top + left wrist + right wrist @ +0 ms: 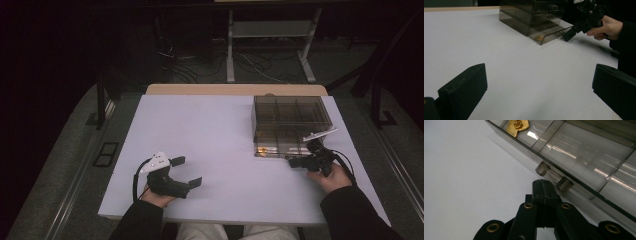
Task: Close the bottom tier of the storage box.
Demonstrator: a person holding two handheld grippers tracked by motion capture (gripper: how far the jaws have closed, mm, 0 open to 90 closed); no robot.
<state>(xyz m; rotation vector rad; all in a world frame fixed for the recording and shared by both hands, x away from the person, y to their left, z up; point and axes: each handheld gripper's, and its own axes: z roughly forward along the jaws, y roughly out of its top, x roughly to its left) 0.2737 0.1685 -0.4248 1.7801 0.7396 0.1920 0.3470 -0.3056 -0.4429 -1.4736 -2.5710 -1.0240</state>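
Observation:
A smoky clear drawer box (pixel 290 112) stands at the table's far right, its bottom drawer (pixel 274 150) pulled out toward me. A small gold piece (pixel 262 149) lies in the drawer's left part (pixel 517 126). My right gripper (pixel 292 162) is shut, jaws pressed together with nothing between them. Its tip (pixel 545 186) sits just below the drawer's clear bar handle (pixel 552 177), close to it or touching. My left gripper (pixel 187 171) rests low at the front left, jaws wide open (pixel 539 85) and empty, facing the box (pixel 529 15) across the table.
The white table top (pixel 200 125) runs bare between the two grippers. Its wooden back edge (pixel 235 89) lies behind the box. Beyond it, a desk frame (pixel 270 45) and cables lie on the dark floor.

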